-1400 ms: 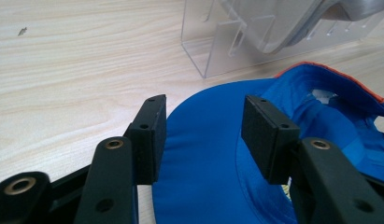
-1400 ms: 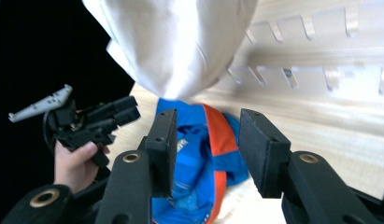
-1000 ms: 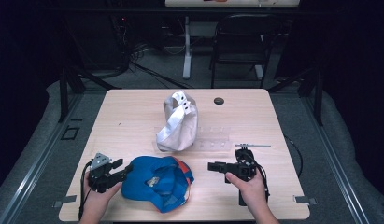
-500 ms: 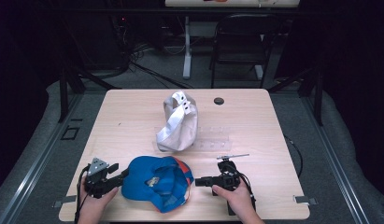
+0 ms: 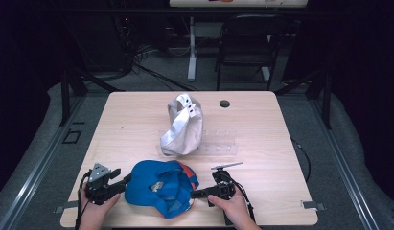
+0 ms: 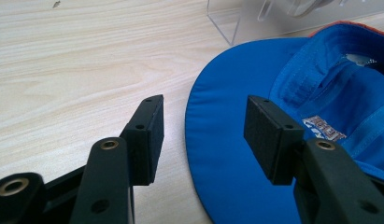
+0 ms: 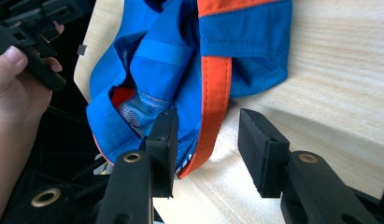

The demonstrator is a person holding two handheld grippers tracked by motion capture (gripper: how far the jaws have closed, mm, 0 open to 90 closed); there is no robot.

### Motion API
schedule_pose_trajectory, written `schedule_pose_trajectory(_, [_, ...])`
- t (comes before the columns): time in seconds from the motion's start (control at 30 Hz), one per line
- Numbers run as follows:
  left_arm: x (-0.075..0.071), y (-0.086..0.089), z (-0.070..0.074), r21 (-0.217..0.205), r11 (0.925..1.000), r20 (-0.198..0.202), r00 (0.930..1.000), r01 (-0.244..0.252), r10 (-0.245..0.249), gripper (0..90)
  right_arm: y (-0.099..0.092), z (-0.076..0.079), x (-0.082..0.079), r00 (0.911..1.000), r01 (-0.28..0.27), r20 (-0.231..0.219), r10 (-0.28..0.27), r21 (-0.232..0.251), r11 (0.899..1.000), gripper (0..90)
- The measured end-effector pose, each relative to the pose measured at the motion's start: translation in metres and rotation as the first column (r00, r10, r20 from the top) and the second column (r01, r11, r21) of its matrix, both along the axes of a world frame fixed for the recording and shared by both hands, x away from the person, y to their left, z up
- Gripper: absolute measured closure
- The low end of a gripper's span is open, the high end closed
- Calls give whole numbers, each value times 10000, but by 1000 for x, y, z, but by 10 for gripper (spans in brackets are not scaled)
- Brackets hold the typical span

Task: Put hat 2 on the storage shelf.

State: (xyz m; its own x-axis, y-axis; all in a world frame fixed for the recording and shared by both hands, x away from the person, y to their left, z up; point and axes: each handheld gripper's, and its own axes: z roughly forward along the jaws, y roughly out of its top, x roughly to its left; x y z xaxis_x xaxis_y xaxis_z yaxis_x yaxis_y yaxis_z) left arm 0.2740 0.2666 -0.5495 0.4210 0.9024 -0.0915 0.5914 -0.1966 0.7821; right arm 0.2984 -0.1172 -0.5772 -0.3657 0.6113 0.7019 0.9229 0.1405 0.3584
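Note:
A blue cap [image 5: 158, 189] with orange trim lies upside down near the table's front edge. In the left gripper view its brim [image 6: 227, 121] lies under and between the jaws of my left gripper [image 6: 203, 135], which stands open at the cap's left side [image 5: 120, 181]. My right gripper [image 5: 197, 193] is open at the cap's right side. In the right gripper view the orange strap [image 7: 216, 93] runs down into the gap of the right gripper [image 7: 206, 149], and neither pad presses on it.
A white cap [image 5: 182, 124] sits on a clear plastic stand [image 5: 221, 145] in the middle of the table. A small black disc [image 5: 225, 103] lies at the back. The other hand and its gripper [image 7: 26, 28] show beyond the blue cap.
My right gripper has come down and to the left, up against the blue cap's right side. The left gripper has stayed by the brim.

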Motion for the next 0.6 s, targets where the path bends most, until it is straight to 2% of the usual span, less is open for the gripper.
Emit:
schedule_pose_trajectory(0.03, [0,0,-1,-56,10000,91,10000,-36,36,488,0,-1,0,10000,-63,-52,63,32,10000,580])
schedule_pose_trajectory(0.13, [0,0,0,-3,10000,-5,10000,0,0,488,3,-4,1,9997,59,-239,-54,209,9998,579])
schedule_pose_trajectory(0.23, [0,0,0,-5,10000,4,10000,3,-3,488,6,-6,1,9993,-59,-371,67,217,9997,586])
schedule_pose_trajectory(0.33, [0,1,0,-5,10000,-13,10000,3,-3,488,6,-7,1,9978,-375,-528,399,455,9983,606])
schedule_pose_trajectory(0.37, [0,0,-1,-65,10000,102,9999,-48,49,488,6,-6,0,9976,-333,-584,367,579,9978,617])
schedule_pose_trajectory(0.6, [0,1,-1,-57,10000,100,9999,-39,39,488,0,-2,1,9966,-12,-817,127,1390,9903,713])
